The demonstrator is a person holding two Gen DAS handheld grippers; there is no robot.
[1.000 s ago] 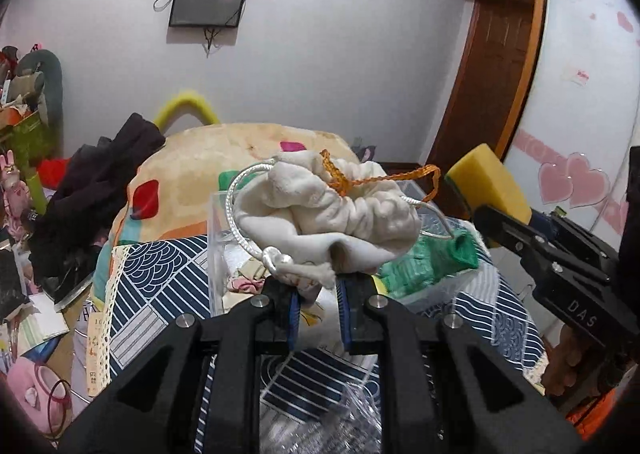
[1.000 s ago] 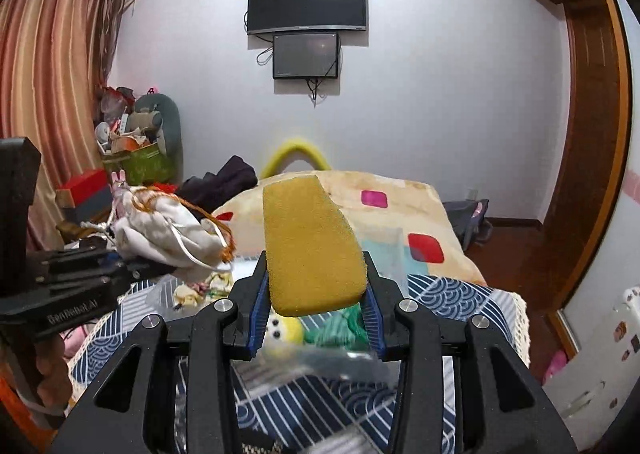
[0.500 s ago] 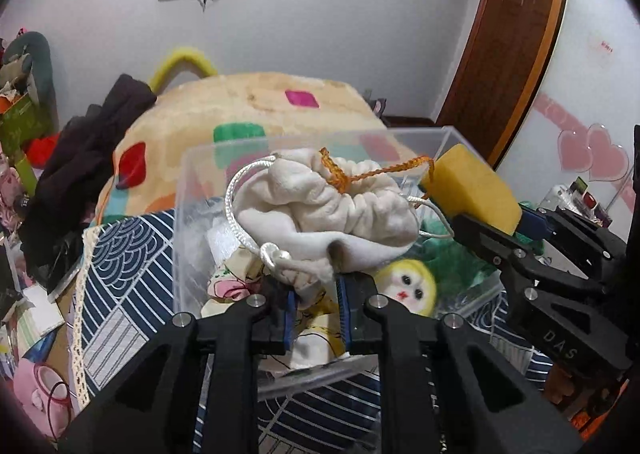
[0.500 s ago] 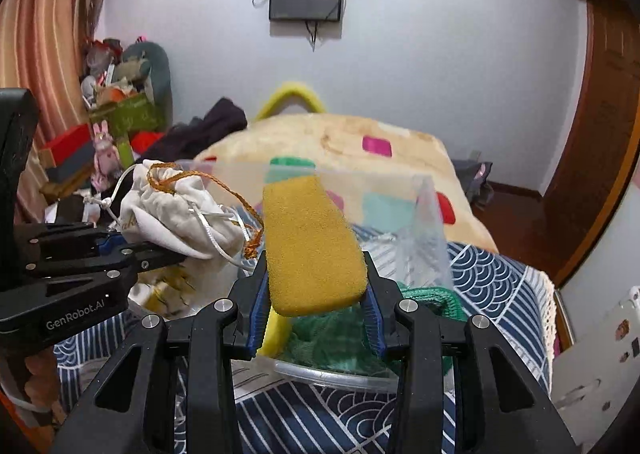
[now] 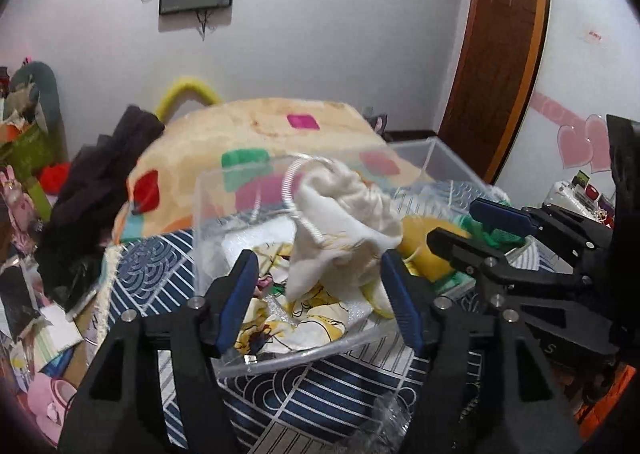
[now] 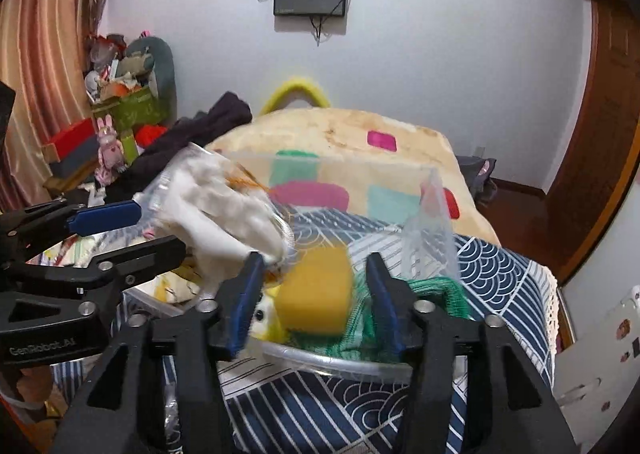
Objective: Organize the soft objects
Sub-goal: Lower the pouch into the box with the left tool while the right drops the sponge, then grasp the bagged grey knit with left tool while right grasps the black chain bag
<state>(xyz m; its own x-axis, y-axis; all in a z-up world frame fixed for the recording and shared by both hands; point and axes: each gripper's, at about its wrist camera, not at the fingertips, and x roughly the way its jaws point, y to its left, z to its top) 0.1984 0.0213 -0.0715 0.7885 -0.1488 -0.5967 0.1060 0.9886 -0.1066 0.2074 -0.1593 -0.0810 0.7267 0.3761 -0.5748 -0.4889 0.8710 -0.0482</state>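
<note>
Both tongs stand wide apart and grip nothing. Between the blue pads of the left gripper (image 5: 320,294) the white pouch (image 5: 344,230) shows blurred, with no pad touching it; it is a crumpled cloth bag with a silver cord (image 5: 294,189) looped at its upper edge, and in the right view some orange string (image 6: 244,182) shows on top of the same pouch (image 6: 224,213). It is over the left part of the clear box (image 5: 208,189), above the printed yellow-and-white cloths (image 5: 304,314) that lie on the box floor. The right gripper (image 6: 314,294) is also spread, and the yellow sponge (image 6: 316,294) sits between its two fingers, free of both; it is a thick block with rounded corners, a little blurred. It is in the right part of the box (image 6: 432,213), on the green knit (image 6: 432,290) and just beside a yellow plush face (image 6: 266,320) with dark eyes. In the left view only a yellow rounded shape (image 5: 428,242) shows behind the right gripper's fingers (image 5: 468,250), and I cannot tell if it is the sponge or the plush. The box stands on a blue patterned cloth (image 6: 500,270), with a cream blanket (image 6: 348,133) behind it.
</note>
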